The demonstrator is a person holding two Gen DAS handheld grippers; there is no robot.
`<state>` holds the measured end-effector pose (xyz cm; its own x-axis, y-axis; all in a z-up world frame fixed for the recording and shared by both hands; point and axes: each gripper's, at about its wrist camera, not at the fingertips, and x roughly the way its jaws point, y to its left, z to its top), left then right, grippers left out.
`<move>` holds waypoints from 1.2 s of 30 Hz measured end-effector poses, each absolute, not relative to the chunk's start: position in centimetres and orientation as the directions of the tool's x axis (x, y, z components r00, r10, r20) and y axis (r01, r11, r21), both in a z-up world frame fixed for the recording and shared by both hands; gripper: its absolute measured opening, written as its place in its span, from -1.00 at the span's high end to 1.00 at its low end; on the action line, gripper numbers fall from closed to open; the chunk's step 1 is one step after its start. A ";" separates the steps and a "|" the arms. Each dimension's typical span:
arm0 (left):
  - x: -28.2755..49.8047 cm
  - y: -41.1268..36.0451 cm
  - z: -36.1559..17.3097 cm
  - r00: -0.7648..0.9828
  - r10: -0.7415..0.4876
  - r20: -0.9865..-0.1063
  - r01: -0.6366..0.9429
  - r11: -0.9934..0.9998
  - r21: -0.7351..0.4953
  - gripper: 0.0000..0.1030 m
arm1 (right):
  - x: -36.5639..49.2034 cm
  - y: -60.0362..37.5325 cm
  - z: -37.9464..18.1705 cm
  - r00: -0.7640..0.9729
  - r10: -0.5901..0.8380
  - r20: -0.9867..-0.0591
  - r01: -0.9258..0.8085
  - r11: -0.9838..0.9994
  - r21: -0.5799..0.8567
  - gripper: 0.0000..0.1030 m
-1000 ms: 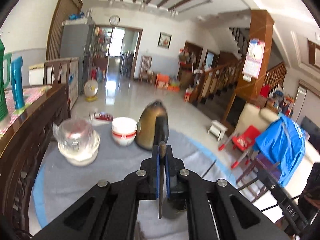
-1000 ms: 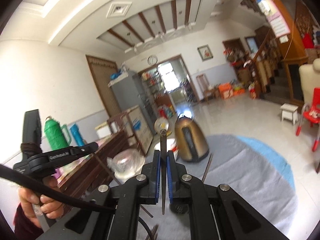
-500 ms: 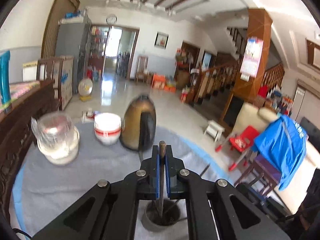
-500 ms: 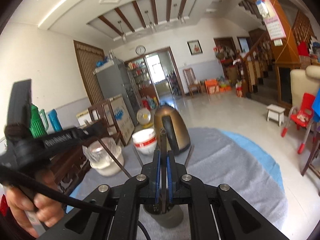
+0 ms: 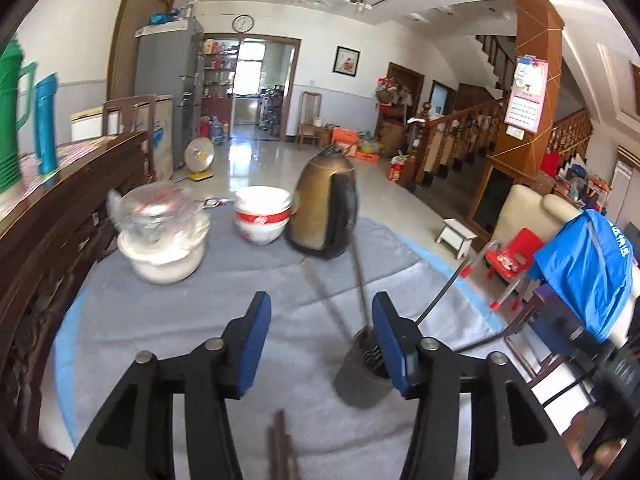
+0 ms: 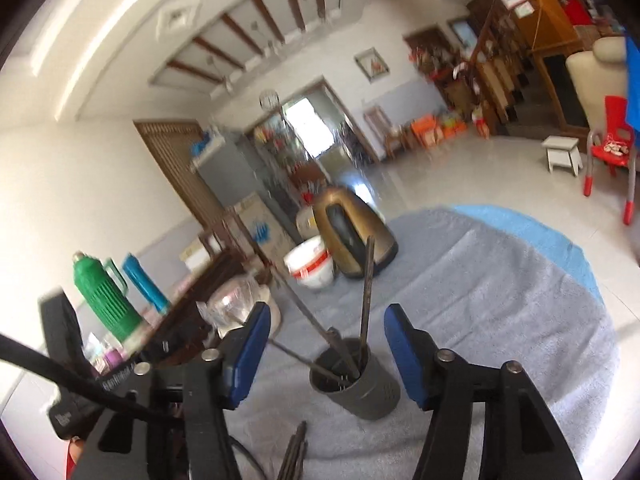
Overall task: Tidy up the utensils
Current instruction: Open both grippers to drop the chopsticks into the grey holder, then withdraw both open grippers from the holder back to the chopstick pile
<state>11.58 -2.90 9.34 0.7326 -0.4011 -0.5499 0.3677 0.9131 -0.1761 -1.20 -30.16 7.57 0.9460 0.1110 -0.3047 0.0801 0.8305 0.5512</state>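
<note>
A grey utensil cup stands on the grey cloth, with dark chopsticks leaning in it. More dark chopsticks lie on the cloth close below the cameras. My left gripper is open and empty, its right finger in front of the cup. My right gripper is open and empty, just above the cup. The left gripper's body shows at the lower left of the right wrist view.
A bronze kettle, a red-and-white bowl stack and a plastic-wrapped white bowl stand at the far side of the table. A dark wooden bench with green and blue flasks is at left.
Both grippers were shut on chopsticks held over the cup. Both have opened, and the chopsticks now stand in the cup.
</note>
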 end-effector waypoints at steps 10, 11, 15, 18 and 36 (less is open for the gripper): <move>9.4 2.3 1.2 0.655 -0.210 -0.726 0.211 0.973 -0.092 -0.10 | -3.4 -27.2 3.3 0.902 0.191 -0.386 0.040 0.855 0.516 -0.23; 9.0 2.4 0.4 0.646 -0.194 -0.738 0.203 0.976 -0.079 -0.10 | -3.1 -26.8 2.4 0.890 0.208 -0.407 0.042 0.850 0.525 -0.23; 7.5 2.7 -1.7 0.621 -0.165 -0.766 0.201 0.978 -0.048 -0.11 | -1.8 -24.9 -1.3 0.835 0.272 -0.478 0.038 0.838 0.544 -0.23; 6.7 2.9 -2.8 0.618 -0.134 -0.775 0.197 0.980 -0.012 -0.14 | -1.3 -23.5 -3.2 0.810 0.280 -0.516 0.041 0.850 0.525 -0.23; 4.7 1.6 -5.8 0.591 -0.163 -0.790 0.241 0.970 -0.019 -0.20 | -1.5 -22.6 -6.9 0.842 0.208 -0.497 0.042 0.894 0.445 -0.23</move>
<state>4.66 1.61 -5.84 0.5909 -0.1626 -0.7902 0.2412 0.9703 -0.0193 -1.53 -22.64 -6.88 0.8422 0.2078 -0.4975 0.0424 0.8944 0.4453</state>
